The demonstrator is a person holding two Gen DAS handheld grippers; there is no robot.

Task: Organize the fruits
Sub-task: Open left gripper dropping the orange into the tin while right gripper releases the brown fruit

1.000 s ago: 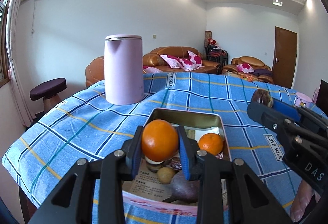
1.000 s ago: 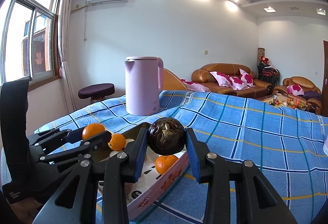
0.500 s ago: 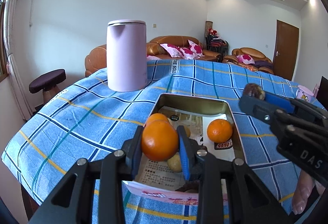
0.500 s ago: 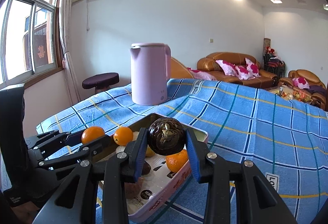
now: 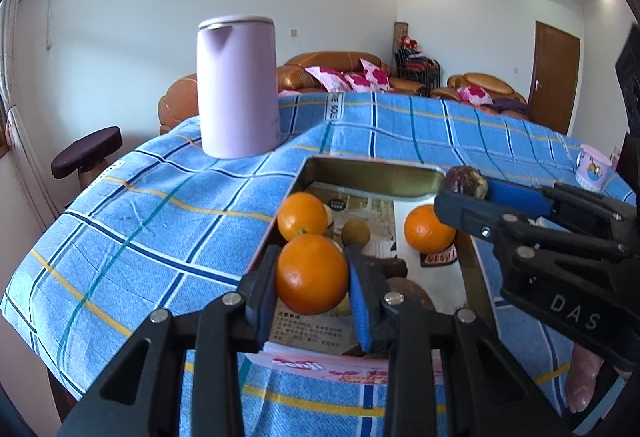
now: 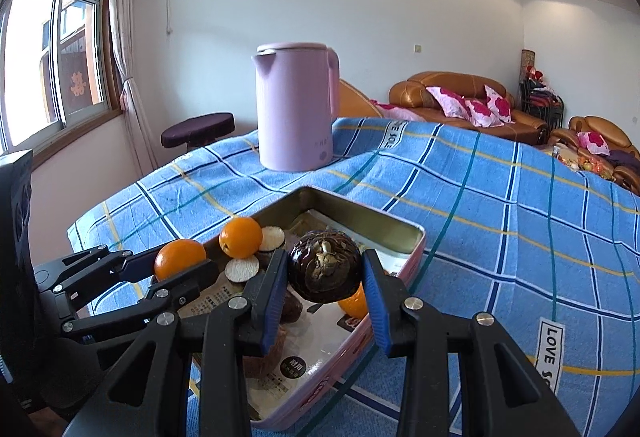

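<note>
A: What did each gripper have?

B: The left gripper (image 5: 312, 275) was clamped on an orange (image 5: 311, 273), its blue pads pressed to both sides. The right gripper (image 6: 325, 273) was clamped the same way on a dark round fruit (image 6: 325, 265) with a dried stem end facing the camera.

A: Where were they?

B: Both hung over the tin (image 6: 400, 227), a shallow rectangular one on the checked cloth (image 6: 500, 221). The orange was over the near left part; the dark fruit was over the right side, near the rim.

A: What step was that?

B: I judged it the placing step: two fruits carried to the tin, neither set down. Next each would need lowering into a free patch of the paper-lined floor, then the jaws opened. The tin already held two oranges (image 5: 302, 215), a small tan fruit (image 5: 355, 232) and some dark pieces, so room was limited.

A: Did the views differ?

B: Yes. The left view showed the tin's floor head-on and a small pink cup (image 5: 594, 167) at the far right. The right view showed cut pale slices (image 6: 242, 269) by the left gripper (image 6: 180, 265), and the kettle (image 6: 296, 109) handle, which the left view hid.
</note>
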